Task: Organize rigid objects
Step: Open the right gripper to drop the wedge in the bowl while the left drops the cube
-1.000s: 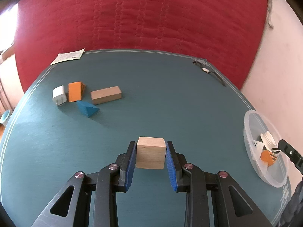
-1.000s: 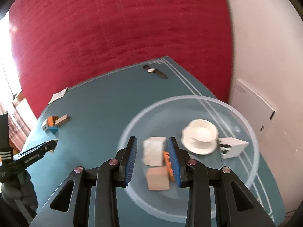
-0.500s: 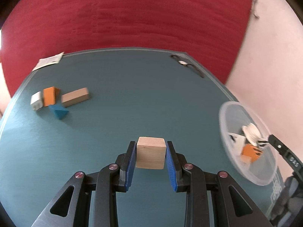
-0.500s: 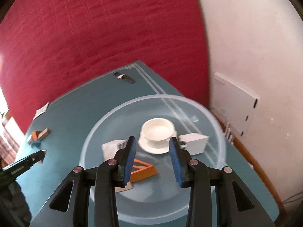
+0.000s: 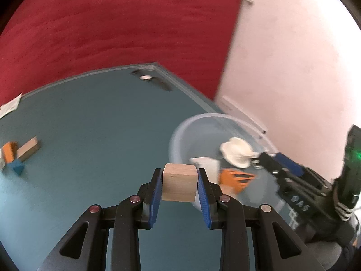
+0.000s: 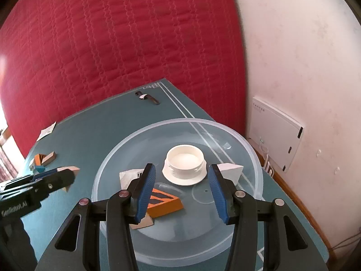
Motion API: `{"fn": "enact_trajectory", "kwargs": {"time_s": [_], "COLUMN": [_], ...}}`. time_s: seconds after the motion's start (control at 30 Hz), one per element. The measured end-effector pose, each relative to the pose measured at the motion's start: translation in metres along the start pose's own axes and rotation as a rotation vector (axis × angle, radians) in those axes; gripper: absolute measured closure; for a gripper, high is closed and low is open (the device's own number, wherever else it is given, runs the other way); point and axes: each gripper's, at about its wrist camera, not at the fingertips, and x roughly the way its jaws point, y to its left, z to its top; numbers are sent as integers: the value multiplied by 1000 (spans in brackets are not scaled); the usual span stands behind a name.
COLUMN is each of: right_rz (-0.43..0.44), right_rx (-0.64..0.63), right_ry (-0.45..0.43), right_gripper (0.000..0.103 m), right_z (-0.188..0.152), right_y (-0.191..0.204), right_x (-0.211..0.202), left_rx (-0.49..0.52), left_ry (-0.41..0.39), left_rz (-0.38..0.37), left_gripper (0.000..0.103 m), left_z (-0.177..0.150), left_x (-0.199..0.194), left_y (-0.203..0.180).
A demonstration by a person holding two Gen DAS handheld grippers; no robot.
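Observation:
My left gripper [image 5: 180, 172] is shut on a pale wooden cube [image 5: 179, 186], held above the teal table just left of a clear round bowl [image 5: 180, 131]. The bowl [image 6: 255, 158] holds a white cap [image 6: 185, 164], an orange triangle frame [image 6: 164, 202], a white block [image 6: 128, 176], a white charger [image 6: 231, 171] and a wooden piece [image 6: 143, 222]. My right gripper [image 6: 181, 167] hovers over the bowl, its jaws opening with nothing between them. An orange block [image 5: 9, 151], a wooden bar [image 5: 28, 150] and a blue wedge [image 5: 17, 167] lie at the far left.
A wristwatch [image 6: 147, 97] lies near the table's far corner and a paper slip [image 6: 48, 131] at its far left edge. A red quilt hangs behind the table. A white wall with a panel [image 6: 275, 133] stands close on the right.
The left gripper carried the cube to the right, up to the bowl. The right gripper let the white block drop into the bowl and spread its jaws wider.

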Motion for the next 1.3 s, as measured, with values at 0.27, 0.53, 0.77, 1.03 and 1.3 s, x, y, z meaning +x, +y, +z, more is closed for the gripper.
{"fn": "enact_trajectory", "kwargs": {"time_s": [0.27, 0.53, 0.77, 1.03, 1.3], "right_rz": [5, 5, 5, 9, 15], "right_rx": [4, 1, -8, -36, -72], "right_ry": [3, 4, 3, 3, -3], "right_gripper": [52, 51, 48, 43, 40], "right_z": [0, -1, -3, -8, -12], "right_y": [0, -1, 0, 10, 21], "right_x": [1, 0, -2, -2, -3], "left_rx": [17, 16, 7, -20, -56], "left_ry": [-6, 9, 7, 2, -10], "left_rz": [-14, 64, 91, 131, 164], "left_gripper": [27, 26, 15, 2, 1], "left_z": [-2, -15, -20, -22, -22], "left_x": [13, 16, 13, 15, 12], "left_y": [-12, -1, 5, 19, 39]}}
